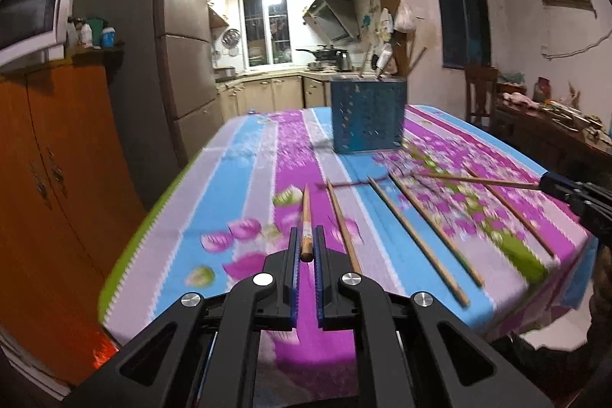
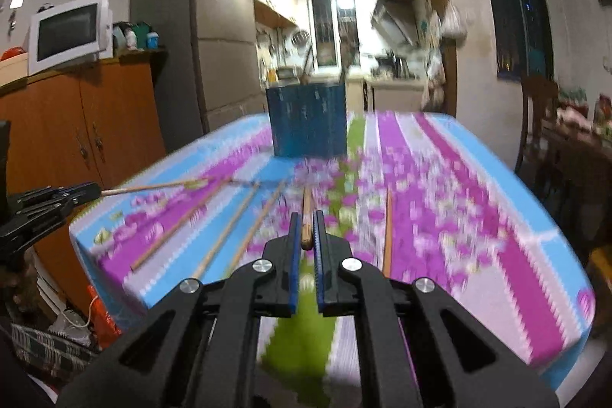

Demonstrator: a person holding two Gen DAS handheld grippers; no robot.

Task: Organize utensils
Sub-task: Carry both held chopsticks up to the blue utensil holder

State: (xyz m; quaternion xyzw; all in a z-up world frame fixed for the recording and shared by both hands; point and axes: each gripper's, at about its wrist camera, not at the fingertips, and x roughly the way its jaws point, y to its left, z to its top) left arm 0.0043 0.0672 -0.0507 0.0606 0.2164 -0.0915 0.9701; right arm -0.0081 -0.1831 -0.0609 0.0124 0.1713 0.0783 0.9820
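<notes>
Striped pink-blue tablecloth (image 1: pixel 244 178) before a kitchen; each hand-held gripper, left (image 1: pixel 306 247) and right (image 2: pixel 306 236), pinches one chopstick (image 1: pixel 306 217).

A blue perforated utensil holder (image 1: pixel 367 115) stands upright. In front of it four wooden chopsticks (image 1: pixel 417 241) lie loose on the cloth, and two more chopsticks (image 1: pixel 306 224) are lifted by their thick ends.

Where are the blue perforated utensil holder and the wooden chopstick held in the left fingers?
Blue perforated utensil holder (image 1: pixel 367 115), left wrist view, middle of its front wall.
Wooden chopstick held in the left fingers (image 1: pixel 306 220), left wrist view, its shaft ahead of the fingers.
</notes>
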